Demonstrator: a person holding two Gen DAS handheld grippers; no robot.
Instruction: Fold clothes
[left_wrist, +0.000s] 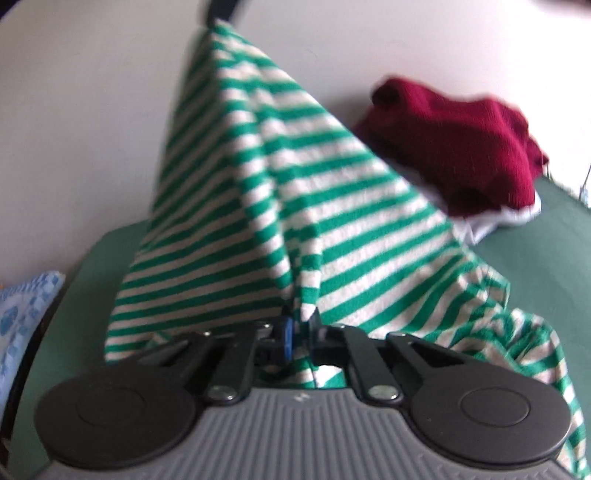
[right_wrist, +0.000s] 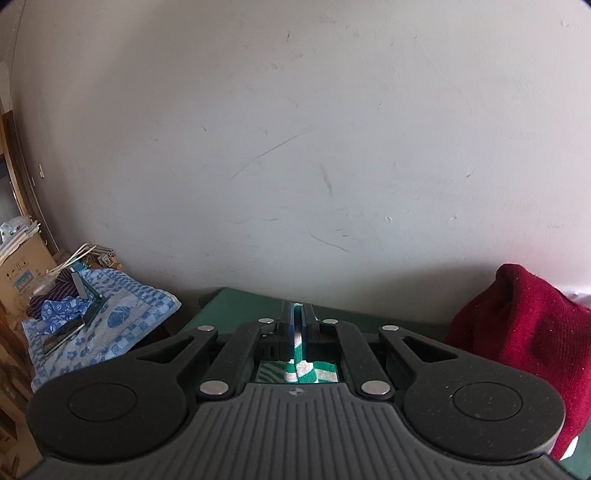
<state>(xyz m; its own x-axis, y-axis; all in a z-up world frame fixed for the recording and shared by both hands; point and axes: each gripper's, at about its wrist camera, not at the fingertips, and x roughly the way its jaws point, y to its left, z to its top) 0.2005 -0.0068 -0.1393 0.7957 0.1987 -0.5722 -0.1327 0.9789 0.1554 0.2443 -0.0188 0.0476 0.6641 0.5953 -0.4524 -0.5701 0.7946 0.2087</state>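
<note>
A green-and-white striped garment (left_wrist: 280, 192) hangs stretched in the air above the green table (left_wrist: 546, 266). My left gripper (left_wrist: 297, 325) is shut on its lower edge. The cloth rises from there to a top corner held by the right gripper's dark fingers (left_wrist: 218, 14) at the top of the left wrist view. In the right wrist view my right gripper (right_wrist: 298, 314) is shut on a pinched fold of the striped garment (right_wrist: 301, 365), high above the table and facing the wall.
A dark red sweater (left_wrist: 461, 147) lies on a white garment (left_wrist: 491, 221) at the table's far right; it also shows in the right wrist view (right_wrist: 524, 347). A blue patterned cloth (right_wrist: 110, 317) with clutter and cardboard boxes (right_wrist: 22, 269) sits left of the table. A white wall (right_wrist: 295, 147) stands behind.
</note>
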